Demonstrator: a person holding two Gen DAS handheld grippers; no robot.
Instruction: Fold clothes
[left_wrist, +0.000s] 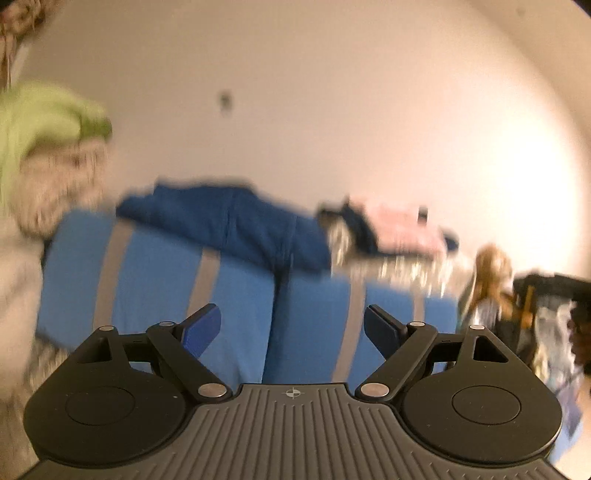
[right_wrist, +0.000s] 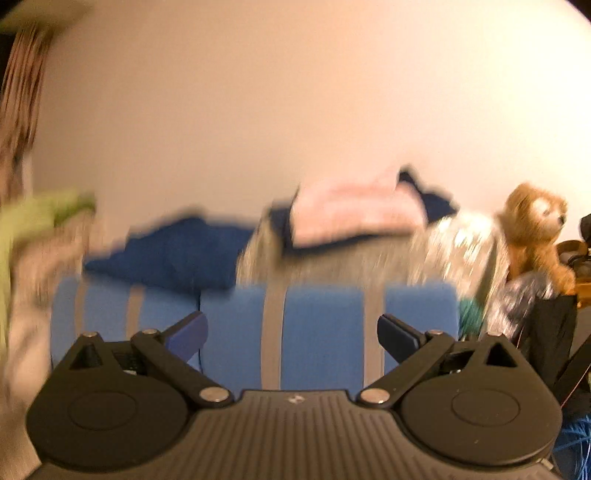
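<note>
While both cameras were blurred by motion, the left gripper (left_wrist: 292, 325) stood with its blue-padded fingers (left_wrist: 201, 328) spread wide and nothing between them. Straight ahead of it rose the back of a blue sofa (left_wrist: 155, 280) with grey stripes. Draped over the top of that sofa, just beyond the gripper, lay a dark blue garment (left_wrist: 236, 225); to its right sat a pink folded piece (left_wrist: 399, 225) on a navy one. Far to the gripper's left hung a pale green cloth (left_wrist: 44, 118) above a cream heap.

The right gripper (right_wrist: 292, 332) was likewise wide apart and held nothing, facing the same sofa (right_wrist: 317, 328). Ahead and left of it lay the dark blue garment (right_wrist: 177, 254), ahead and slightly right the pink piece (right_wrist: 351, 210), resting on a grey throw (right_wrist: 332, 266). Further right sat a brown teddy bear (right_wrist: 535, 225), and the green cloth (right_wrist: 33, 218) showed at the far left.
</note>
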